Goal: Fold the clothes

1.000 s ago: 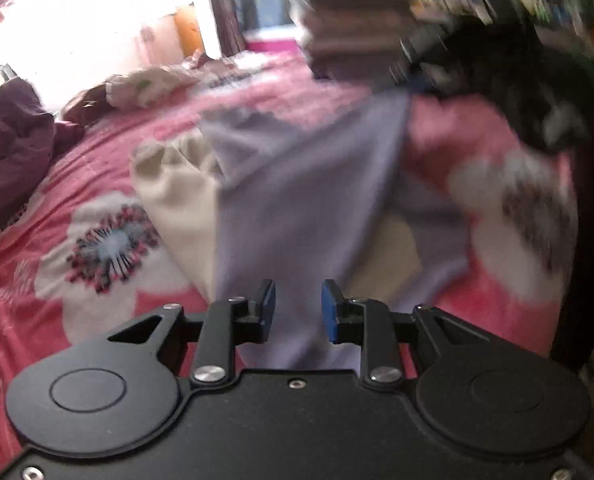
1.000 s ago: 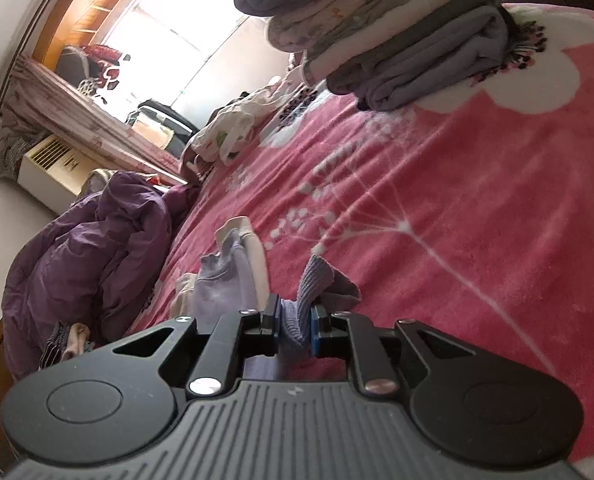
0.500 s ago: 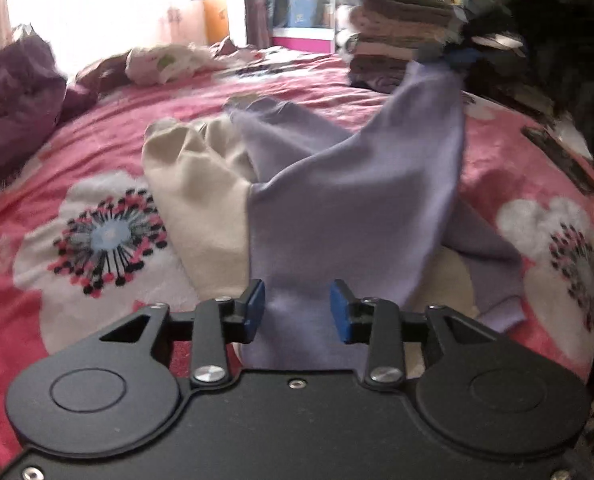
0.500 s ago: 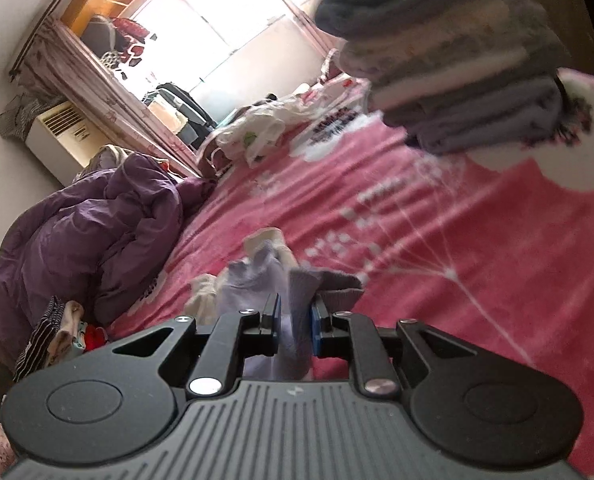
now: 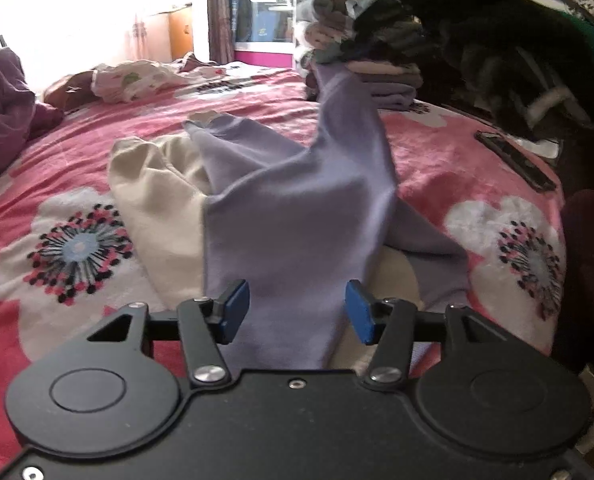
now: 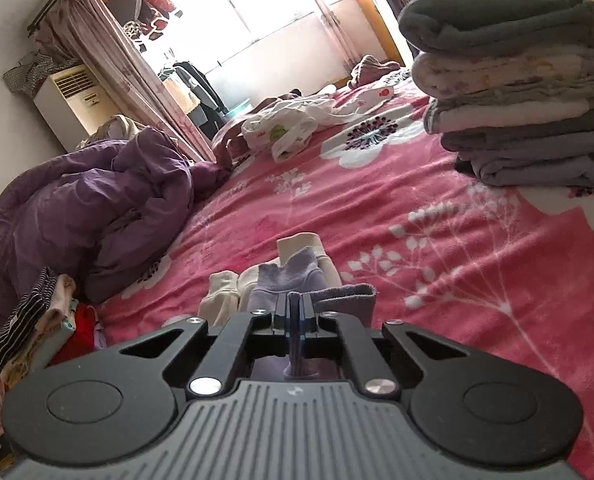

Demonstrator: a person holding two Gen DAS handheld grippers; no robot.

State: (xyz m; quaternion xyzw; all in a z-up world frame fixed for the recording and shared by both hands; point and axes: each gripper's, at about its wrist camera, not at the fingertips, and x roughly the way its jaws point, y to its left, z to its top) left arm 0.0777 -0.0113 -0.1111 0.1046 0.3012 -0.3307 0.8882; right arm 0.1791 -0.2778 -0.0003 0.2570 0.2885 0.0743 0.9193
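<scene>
Right gripper (image 6: 295, 312) clenched on lilac garment (image 5: 297, 208), lifting one corner off bed (image 5: 437, 152), probably to fold over. Left gripper (image 5: 297, 310) jaws opening, cloth between, apparently released.

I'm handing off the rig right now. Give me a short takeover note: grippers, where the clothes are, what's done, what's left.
Left gripper: jaws opening, pads clear of the lilac garment lying between them.
Right gripper: shut on a lilac garment edge, holding it up off the bed.
A cream garment lies under the lilac one.
Done: folded stack at the bed's far corner.
Left: finish this fold; loose clothes near the window remain unfolded.
</scene>
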